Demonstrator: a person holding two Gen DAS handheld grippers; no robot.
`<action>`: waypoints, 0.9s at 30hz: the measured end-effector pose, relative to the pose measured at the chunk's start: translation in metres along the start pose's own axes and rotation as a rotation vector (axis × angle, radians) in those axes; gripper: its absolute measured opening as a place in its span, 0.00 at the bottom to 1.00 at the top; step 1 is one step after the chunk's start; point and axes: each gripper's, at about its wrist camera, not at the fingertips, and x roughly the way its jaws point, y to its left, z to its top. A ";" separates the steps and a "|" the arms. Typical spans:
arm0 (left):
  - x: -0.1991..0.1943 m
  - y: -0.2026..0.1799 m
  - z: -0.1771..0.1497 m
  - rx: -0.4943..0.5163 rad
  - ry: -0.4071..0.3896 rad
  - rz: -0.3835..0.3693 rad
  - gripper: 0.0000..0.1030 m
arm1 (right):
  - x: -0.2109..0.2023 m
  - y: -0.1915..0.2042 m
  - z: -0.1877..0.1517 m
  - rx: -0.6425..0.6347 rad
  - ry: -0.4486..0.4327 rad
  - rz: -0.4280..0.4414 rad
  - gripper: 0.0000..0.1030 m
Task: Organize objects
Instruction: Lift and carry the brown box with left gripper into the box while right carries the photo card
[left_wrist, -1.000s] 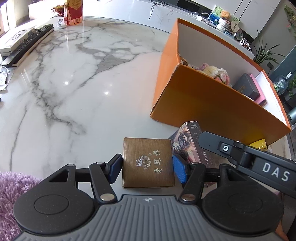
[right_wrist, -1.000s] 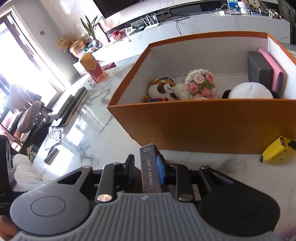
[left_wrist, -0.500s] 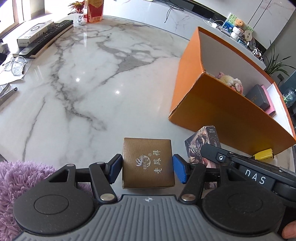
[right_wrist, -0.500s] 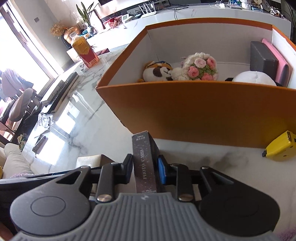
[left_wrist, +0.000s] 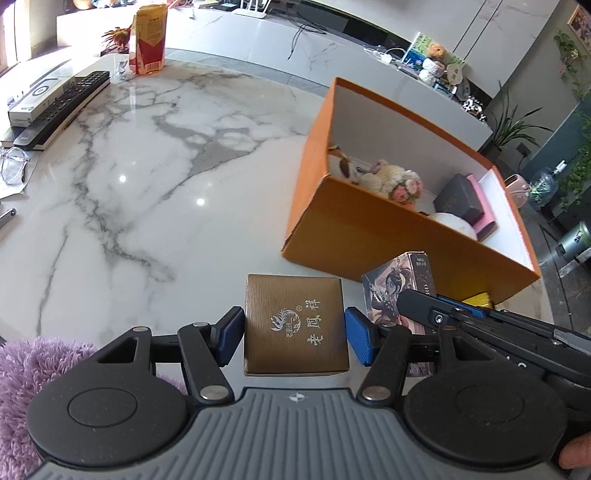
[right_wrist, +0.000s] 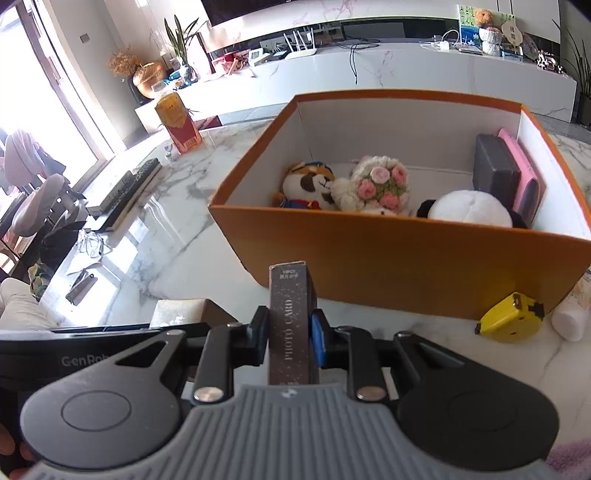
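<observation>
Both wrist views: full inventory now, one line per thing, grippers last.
Storage box: 1, orange, on marble table.
Plush toys: 3, inside box.
Cases: 2, grey and pink, box right end.
Tape measure: 1, yellow, beside box.
Remote: 1, black, far left.
Carton: 1, red, far edge.
Brown box: 1, in left gripper.
Photo card box: 1, dark, in right gripper.

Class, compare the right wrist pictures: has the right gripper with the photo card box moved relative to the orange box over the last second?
Yes. The right gripper, shut on the photo card box, has risen: the orange box now shows more of its inside, and the yellow tape measure sits further left.
</observation>
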 end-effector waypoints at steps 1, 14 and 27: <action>-0.006 -0.004 0.002 0.008 -0.006 -0.021 0.67 | -0.008 -0.001 0.002 0.003 -0.013 0.003 0.24; -0.027 -0.076 0.084 0.136 -0.131 -0.213 0.67 | -0.084 -0.044 0.071 0.018 -0.182 0.011 0.24; 0.077 -0.115 0.153 0.166 -0.110 -0.274 0.67 | -0.003 -0.117 0.162 -0.027 -0.185 -0.137 0.24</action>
